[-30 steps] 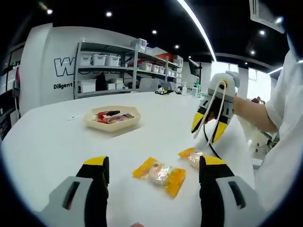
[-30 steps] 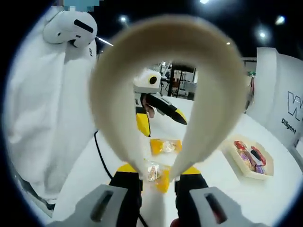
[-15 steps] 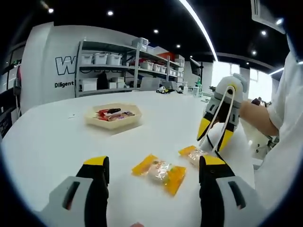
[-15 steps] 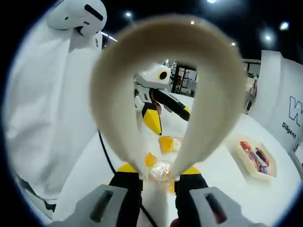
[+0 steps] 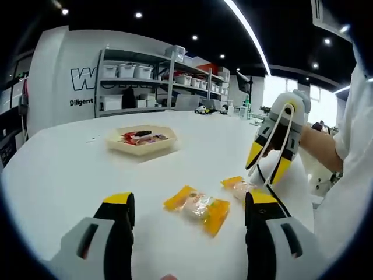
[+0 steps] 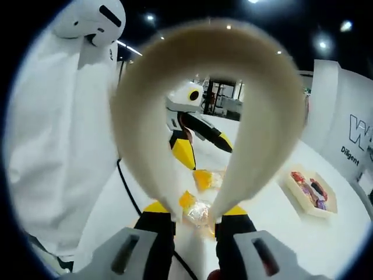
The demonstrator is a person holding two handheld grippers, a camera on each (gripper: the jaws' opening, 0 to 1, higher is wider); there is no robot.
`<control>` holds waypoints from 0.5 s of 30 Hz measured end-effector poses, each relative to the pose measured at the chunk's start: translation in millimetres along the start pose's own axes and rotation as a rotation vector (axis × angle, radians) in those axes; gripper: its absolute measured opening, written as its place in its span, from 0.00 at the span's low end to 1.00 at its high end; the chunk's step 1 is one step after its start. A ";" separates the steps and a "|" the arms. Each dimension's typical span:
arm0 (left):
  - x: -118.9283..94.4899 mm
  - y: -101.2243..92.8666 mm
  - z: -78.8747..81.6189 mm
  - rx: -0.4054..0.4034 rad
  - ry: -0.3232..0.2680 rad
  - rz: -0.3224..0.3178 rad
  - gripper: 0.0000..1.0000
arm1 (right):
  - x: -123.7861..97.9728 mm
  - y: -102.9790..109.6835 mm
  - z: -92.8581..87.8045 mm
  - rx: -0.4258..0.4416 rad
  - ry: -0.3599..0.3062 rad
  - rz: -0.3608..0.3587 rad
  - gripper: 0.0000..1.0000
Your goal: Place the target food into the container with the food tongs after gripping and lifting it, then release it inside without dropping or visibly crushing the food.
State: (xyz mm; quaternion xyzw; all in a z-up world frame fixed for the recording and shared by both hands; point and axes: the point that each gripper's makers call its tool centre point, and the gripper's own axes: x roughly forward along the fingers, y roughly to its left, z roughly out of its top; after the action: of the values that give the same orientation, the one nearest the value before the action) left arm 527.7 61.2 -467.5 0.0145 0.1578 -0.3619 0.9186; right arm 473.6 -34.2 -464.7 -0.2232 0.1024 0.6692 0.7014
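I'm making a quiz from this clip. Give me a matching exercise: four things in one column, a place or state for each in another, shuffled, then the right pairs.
Things:
1. food tongs
2. left gripper
3. tray of snacks
4. smaller wrapped candy

Places or states:
A. far back on the white table
B. open, above the larger yellow packet
C. held in the right gripper
D. under the tong tips

Pairs: 1-C, 2-B, 3-A, 4-D
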 end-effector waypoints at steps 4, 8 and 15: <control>-1.5 0.4 -1.0 -0.003 0.001 0.005 0.77 | 1.0 2.7 -0.2 -0.006 0.000 0.002 0.20; -2.9 0.9 -1.8 -0.003 0.004 0.011 0.77 | 3.7 6.0 -3.2 -0.018 0.022 0.012 0.20; -3.3 0.1 -2.8 -0.005 0.004 0.013 0.77 | 6.9 8.3 0.5 -0.037 0.025 0.013 0.20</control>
State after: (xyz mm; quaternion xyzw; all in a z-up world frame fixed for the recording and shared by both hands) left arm 524.8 63.9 -469.1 0.0140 0.1606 -0.3556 0.9206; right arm 466.0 -27.7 -468.8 -0.2441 0.1002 0.6727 0.6913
